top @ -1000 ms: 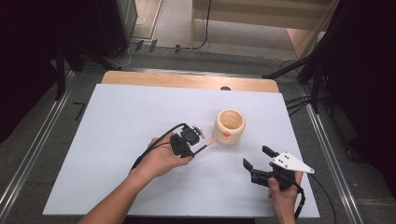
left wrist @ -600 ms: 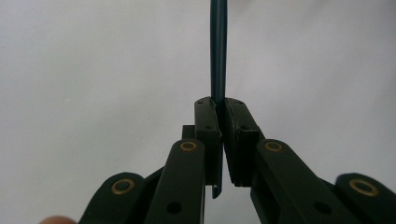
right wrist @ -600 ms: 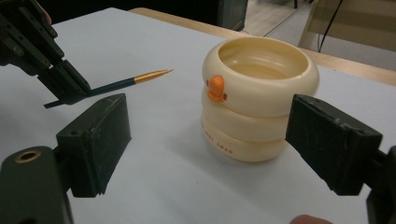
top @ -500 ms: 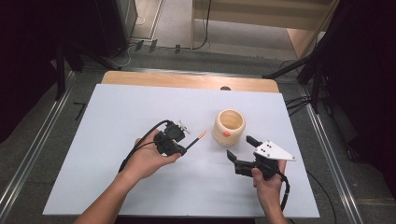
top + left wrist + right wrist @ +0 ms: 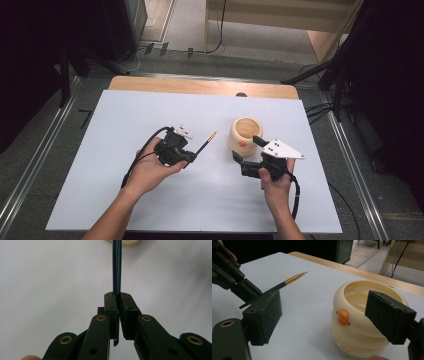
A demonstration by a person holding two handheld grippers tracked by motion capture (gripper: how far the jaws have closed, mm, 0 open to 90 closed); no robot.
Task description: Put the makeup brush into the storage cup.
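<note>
Pencil (image 5: pixel 206 142) and cream pot (image 5: pixel 245 135) are the things in hand, and the pot serves as landmark on the white table (image 5: pixel 100 150). Seen from above, the left gripper (image 5: pixel 186 159) sits to the left of the pot and a little nearer the person, well apart from it, clenched on the dark shaft of the pencil; the orange tip sticks out beyond the jaws and points toward the pot without reaching it. In the left gripper view the pads are pressed together on the shaft (image 5: pixel 116 267), which runs straight up from between them toward the pot's pale base at the top edge, while a short end of the pencil hangs out below the pads. The right gripper (image 5: pixel 246 149) stands just in front of the pot on the person's side, its jaws spread wide and grasping nothing; in the high view one jaw tip lies at the pot's near wall and the other lower left of it. In the right gripper view the pot (image 5: pixel 362 322), with a small orange knob on its ribbed side, stands upright between the two jaws (image 5: pixel 327 317), closer to the right-hand pad, though whether that pad touches it I cannot tell; the pencil tip (image 5: pixel 295 277) shows left of the pot, held by the other gripper (image 5: pixel 242 290)
</note>
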